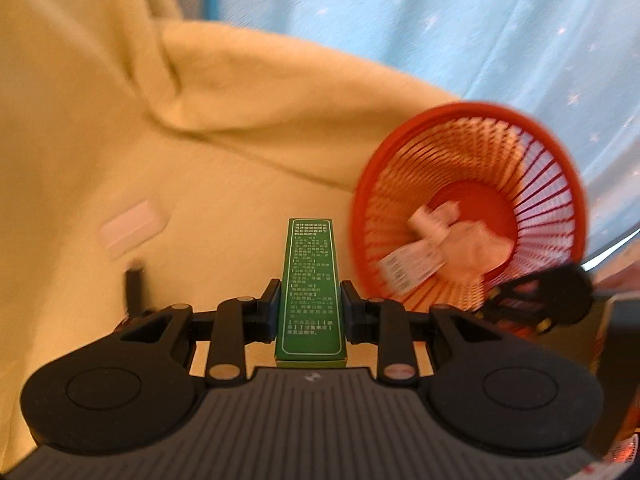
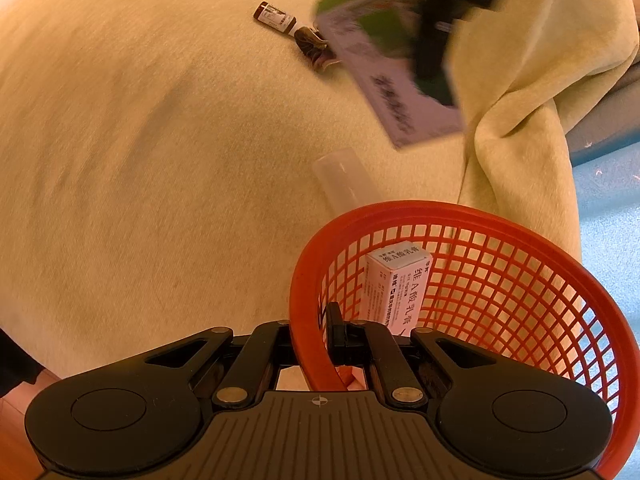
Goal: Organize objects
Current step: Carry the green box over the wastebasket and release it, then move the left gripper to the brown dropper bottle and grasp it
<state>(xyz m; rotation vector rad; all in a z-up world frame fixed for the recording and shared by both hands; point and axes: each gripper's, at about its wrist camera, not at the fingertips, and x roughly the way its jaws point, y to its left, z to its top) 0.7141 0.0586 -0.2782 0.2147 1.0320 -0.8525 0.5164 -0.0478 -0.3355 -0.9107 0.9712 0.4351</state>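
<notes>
Over yellow blanket [image 1: 100, 140], L claw [image 1: 309, 300] clamps green box [image 1: 310, 280], R claw [image 2: 316, 330] grips basket rim [image 2: 304, 280]

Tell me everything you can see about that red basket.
The red basket is round, of glossy plastic lattice with a solid rim and a solid disc floor. The right tongs are shut on its near rim, one finger inside, one outside, holding it tilted over the yellow blanket. Inside leans a white carton with printed text; the left view also shows a crumpled pale item in it.
</notes>
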